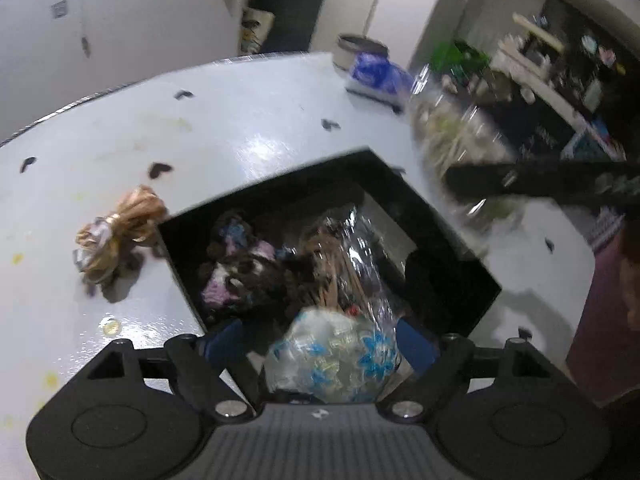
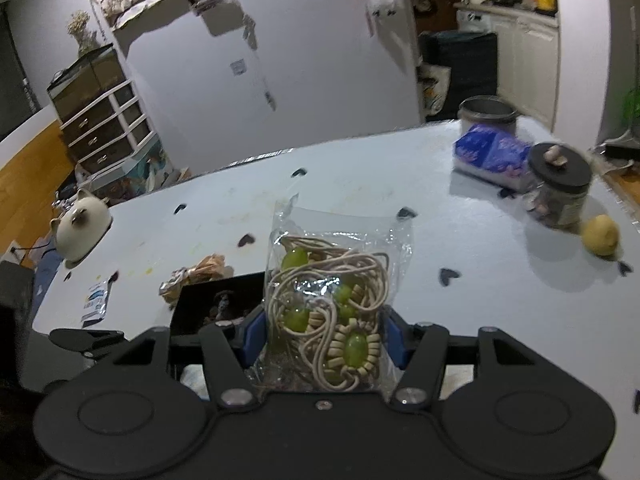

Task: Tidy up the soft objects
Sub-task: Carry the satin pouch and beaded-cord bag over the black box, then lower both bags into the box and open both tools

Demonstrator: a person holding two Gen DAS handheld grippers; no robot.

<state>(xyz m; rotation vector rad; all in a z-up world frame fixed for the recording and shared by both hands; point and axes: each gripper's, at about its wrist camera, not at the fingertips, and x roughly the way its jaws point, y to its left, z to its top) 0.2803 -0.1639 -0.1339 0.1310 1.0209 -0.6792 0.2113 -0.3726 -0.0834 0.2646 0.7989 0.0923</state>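
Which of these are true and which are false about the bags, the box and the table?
1. The right gripper holds a clear bag of cord and green beads. True.
2. The black box is empty. False: a plush toy and a wrapped bundle lie in it.
3. A lemon sits on the table. True.
4. The gold ribbon bundle is inside the box. False: it lies on the table beside it.
5. The jar has no lid. False: a dark lid covers it.
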